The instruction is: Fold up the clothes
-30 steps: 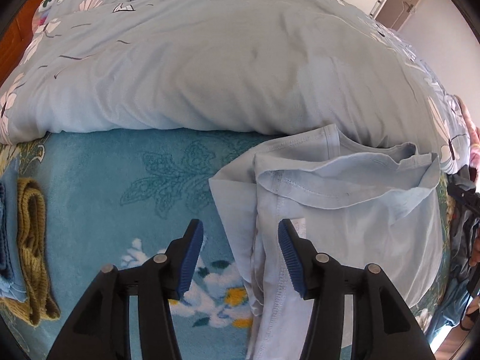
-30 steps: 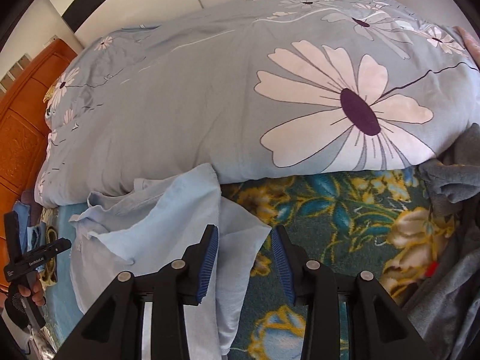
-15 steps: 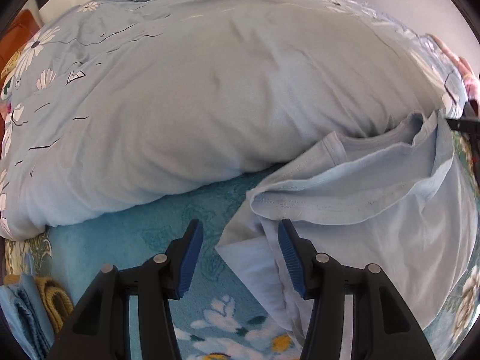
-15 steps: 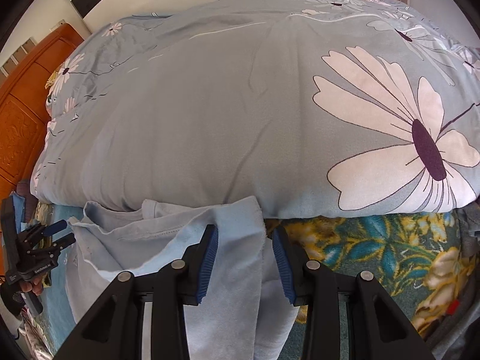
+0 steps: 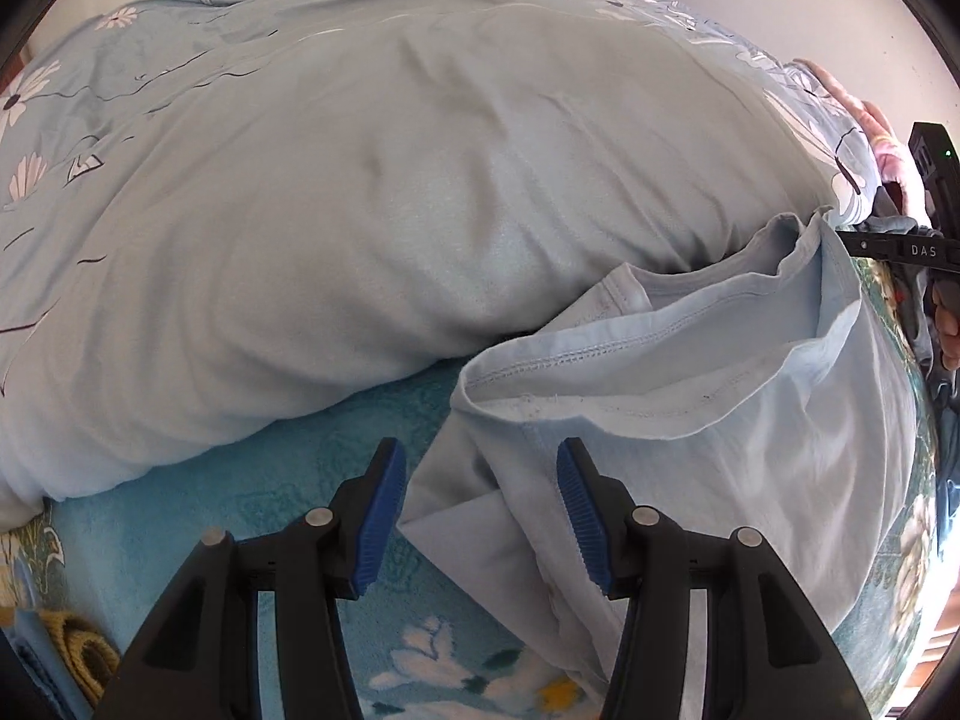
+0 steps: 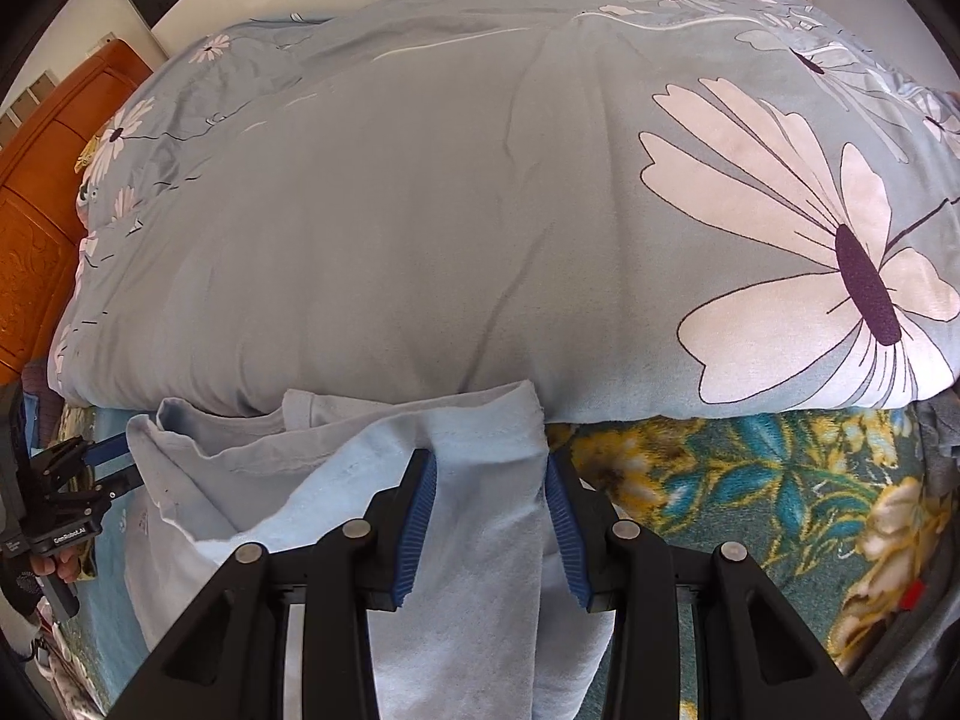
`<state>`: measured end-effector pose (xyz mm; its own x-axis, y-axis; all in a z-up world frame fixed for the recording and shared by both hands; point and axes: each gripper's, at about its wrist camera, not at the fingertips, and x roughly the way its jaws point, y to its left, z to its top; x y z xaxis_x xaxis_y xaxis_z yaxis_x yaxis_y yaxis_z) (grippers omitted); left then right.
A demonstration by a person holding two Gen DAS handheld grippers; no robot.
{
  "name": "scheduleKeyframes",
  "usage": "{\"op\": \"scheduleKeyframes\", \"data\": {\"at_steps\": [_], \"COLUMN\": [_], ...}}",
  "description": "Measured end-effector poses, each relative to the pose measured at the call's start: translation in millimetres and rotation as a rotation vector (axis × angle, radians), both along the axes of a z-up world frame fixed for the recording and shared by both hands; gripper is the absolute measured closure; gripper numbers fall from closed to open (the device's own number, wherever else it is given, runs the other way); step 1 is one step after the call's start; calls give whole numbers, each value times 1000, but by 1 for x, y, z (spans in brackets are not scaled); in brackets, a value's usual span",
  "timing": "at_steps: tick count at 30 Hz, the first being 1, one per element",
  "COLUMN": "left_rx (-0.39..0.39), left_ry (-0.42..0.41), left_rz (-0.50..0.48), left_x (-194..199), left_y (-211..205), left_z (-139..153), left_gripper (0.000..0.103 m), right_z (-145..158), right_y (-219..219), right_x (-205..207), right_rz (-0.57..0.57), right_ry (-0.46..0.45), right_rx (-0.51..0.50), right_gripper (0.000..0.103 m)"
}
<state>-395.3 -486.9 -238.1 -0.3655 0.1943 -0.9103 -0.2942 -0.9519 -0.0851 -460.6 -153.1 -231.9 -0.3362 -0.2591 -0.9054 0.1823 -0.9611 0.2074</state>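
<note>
You are working the pale blue shirt point(image 5: 750, 420), which is lying part-folded on the bed's floral blanket point(image 5: 336, 444), its far edge at 12 o'clock touching the duvet point(image 5: 390, 210). Your left claw point(image 5: 477, 516) is spreading wide over its near corner; your right claw point(image 6: 489, 525) is straddling, not pinching, a cloth strip. Be gripping both layers evenly.

Both grippers, the left gripper point(image 5: 477, 507) and the right gripper point(image 6: 489, 516), share black angular frames, ribbed blue pads point(image 5: 377, 516), round silver screws point(image 5: 318, 517) and white lettering.
</note>
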Motion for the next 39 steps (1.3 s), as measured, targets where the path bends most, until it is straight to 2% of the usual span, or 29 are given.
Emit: {"op": "scheduleKeyframes", "data": {"at_steps": [4,5,7,8,10,12,18,20,22,24,28,35,38,39], "left_rx": [50,69,69,60,76,88,102,88,92,63,34,33,46,50], "left_ry": [6,5,11,16,14,23,82,72,47,37,9,6,3,5], "left_rz": [12,15,21,24,30,47,112,128,138,135,145,158,166,173], "left_x": [-9,-11,-12,-12,-12,-9,-8,-10,-14,-15,-17,-11,-5,-2], "left_y": [2,2,4,5,6,6,-6,-31,-32,-29,-29,-31,-33,-34], "left_z": [1,2,3,3,2,5,21,21,15,9,-2,11,24,28], "left_gripper": [50,52,72,76,95,98,99,99,99,99,99,96,82,73], "right_z": [2,2,3,4,7,12,31,28,19,10,-1,3,11,14], "right_y": [-2,-3,-4,-5,-7,-7,17,23,28,28,21,9,7,8], "right_x": [0,1,1,2,4,6,27,26,19,14,9,5,8,9], "right_rz": [-1,0,2,4,14,20,1,-4,-16,-24,-33,-16,-27,-33], "right_ry": [9,11,16,18,23,35,106,102,67,39,17,20,42,46], "right_rx": [9,11,16,16,7,7,30,43,35,43,59,67,66,73], "right_gripper": [64,70,82,86,92,96,99,99,99,99,99,97,93,92]}}
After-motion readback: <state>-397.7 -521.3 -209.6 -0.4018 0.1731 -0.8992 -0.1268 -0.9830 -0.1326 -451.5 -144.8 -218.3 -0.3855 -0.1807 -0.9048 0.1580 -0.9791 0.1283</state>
